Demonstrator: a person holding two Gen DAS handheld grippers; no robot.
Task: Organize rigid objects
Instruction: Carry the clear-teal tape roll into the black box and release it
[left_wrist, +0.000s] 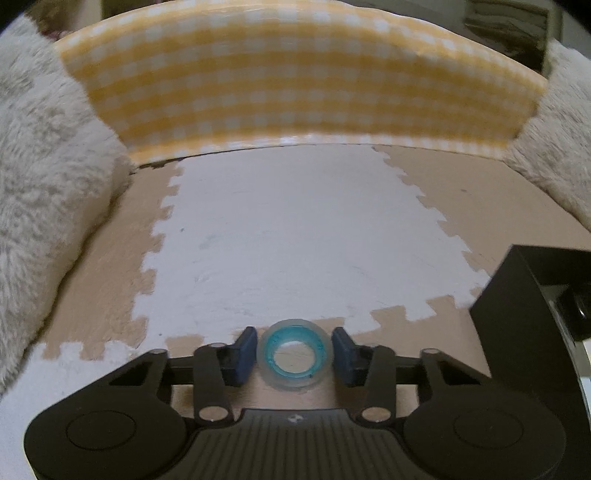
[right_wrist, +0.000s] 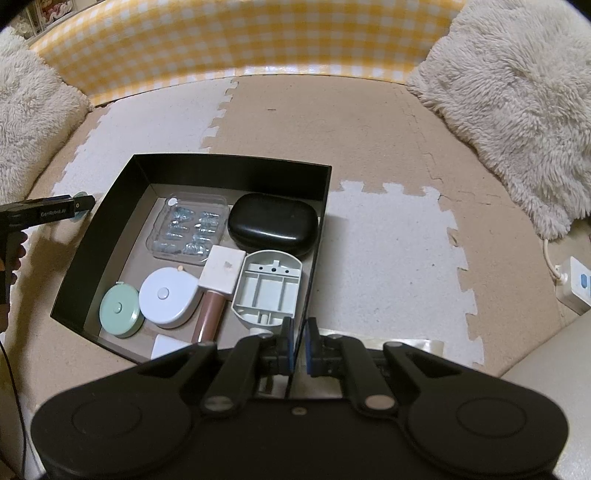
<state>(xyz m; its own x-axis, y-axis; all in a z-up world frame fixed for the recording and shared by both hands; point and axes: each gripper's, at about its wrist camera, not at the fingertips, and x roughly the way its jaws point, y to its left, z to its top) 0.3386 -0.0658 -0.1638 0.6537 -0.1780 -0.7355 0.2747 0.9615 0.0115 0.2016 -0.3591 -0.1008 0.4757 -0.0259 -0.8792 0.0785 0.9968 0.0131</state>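
Tape roll (left_wrist: 293, 352) between the pads of the left hand-held gripper (left_wrist: 293, 350), not yet lifted from the floor mat (left_wrist: 295, 240).

Leftmost, the roll, clear with a teal core, lay flat on the foam mat just outside the black box (right_wrist: 229, 162), near its left wall; the blue pads (left_wrist: 243, 350) flanked it with a sliver of gap on each side, so the grip looked unfinished and the jaws not yet pressing. Next over, the box already held a blister pack (right_wrist: 192, 229), a black case (right_wrist: 273, 225), two tape measures, green (right_wrist: 120, 314) and white (right_wrist: 168, 293), and a grey plastic housing (right_wrist: 267, 288). Furthest over, the right hand-held gripper (right_wrist: 298, 345) sat clenched on the box's near wall, steadying it. The step in hand seemed to be picking up the roll; the next move would call for closing fully, lifting, and carrying it over the wall into a free spot.
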